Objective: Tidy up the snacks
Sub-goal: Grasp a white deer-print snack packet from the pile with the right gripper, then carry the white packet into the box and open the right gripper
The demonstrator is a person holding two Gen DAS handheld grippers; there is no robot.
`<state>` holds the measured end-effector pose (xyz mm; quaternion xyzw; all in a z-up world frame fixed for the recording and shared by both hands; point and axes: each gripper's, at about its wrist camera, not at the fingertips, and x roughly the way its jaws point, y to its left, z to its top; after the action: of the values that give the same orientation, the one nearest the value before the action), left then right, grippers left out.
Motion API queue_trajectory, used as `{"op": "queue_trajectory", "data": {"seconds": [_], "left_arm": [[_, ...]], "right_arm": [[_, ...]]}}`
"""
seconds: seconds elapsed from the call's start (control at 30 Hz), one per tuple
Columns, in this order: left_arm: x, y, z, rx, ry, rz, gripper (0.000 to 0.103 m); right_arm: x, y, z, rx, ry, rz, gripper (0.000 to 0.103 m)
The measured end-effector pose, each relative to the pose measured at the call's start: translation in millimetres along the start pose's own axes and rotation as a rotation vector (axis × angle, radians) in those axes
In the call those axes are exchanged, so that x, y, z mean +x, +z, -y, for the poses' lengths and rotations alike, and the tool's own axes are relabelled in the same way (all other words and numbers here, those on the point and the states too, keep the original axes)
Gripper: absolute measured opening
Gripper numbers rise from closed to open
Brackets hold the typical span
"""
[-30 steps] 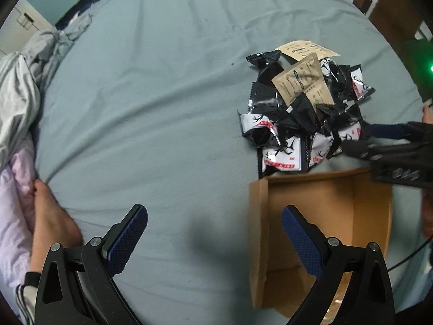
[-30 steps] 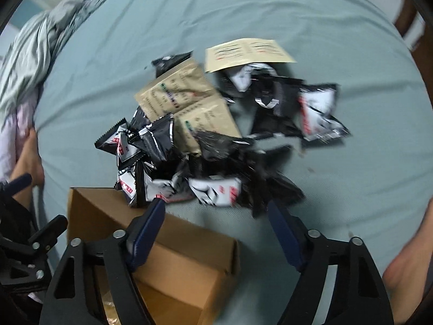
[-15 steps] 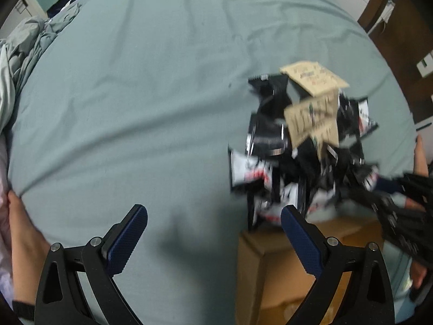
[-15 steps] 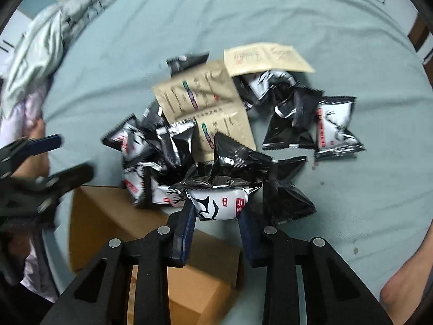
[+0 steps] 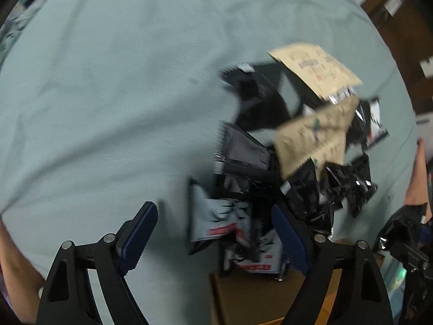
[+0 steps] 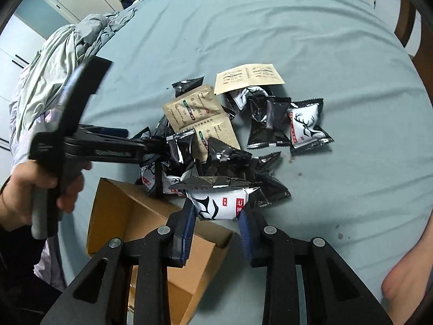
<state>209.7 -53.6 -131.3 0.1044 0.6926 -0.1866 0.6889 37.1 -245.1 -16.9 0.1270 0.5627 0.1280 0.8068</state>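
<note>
Right gripper [image 6: 216, 214] is clamped on a white snack packet [image 6: 219, 203] bearing a black antler mark, its pads pressing the packet's two short sides; the packet hangs clear of the heap, just above the far edge of the cardboard box [image 6: 130, 216]. Left gripper [image 5: 213, 233] points down at the near side of the snack pile [image 6: 230, 135], its jaws closing with a white-and-black packet [image 5: 216, 219] between them; no pad contact shows there, and that view is blurred.

Judgement on the step in hand: the held packet should be carried back over the box opening and released low, since the wrapper is slick and puffed and could slip sideways out of a light pinch.

Surroundings, taken from the box: the pile lies directly beyond it on the blue-green bedsheet [image 6: 270, 27], black wrappers mixed with tan sachets [image 6: 200, 111]. A hand [image 6: 29, 189] holding the left tool sits to the box's left, with rumpled bedding [image 6: 62, 62] beyond. A bare foot [image 6: 406, 279] rests to the right.

Obstruction: the left tool crosses just beyond the box opening, so the two grippers could collide.
</note>
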Motion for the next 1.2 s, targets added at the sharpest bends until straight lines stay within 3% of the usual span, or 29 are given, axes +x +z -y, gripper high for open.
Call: {"op": "queue_trajectory", "data": {"seconds": [0.1, 0.17, 0.43, 0.6, 0.73, 0.97, 1.2], "left_arm": [[7, 7, 14, 0.066, -0.008, 0.004, 0.069], [5, 9, 21, 0.087, -0.047, -0.001, 0.035], [-27, 2, 31, 0.101, 0.001, 0.056, 0.029], [-73, -23, 40, 0.112, 0.007, 0.116, 0.029], [-116, -62, 36, 0.149, 0.006, 0.125, 0.029], [-168, -132, 47, 0.246, -0.037, 0.144, 0.029], [-159, -152, 53, 0.258, -0.128, 0.116, 0.031]], "right_arm": [[-8, -1, 2, 0.003, 0.006, 0.009, 0.028], [-13, -2, 1, 0.0, 0.004, 0.017, 0.028], [-52, -7, -11, -0.012, -0.018, 0.055, 0.028], [-81, -14, -26, -0.034, -0.039, 0.065, 0.028], [-101, -21, -38, -0.041, -0.041, 0.054, 0.028], [-131, -42, -62, -0.061, -0.02, 0.026, 0.028], [-133, -56, -84, -0.076, 0.017, -0.058, 0.028]]}}
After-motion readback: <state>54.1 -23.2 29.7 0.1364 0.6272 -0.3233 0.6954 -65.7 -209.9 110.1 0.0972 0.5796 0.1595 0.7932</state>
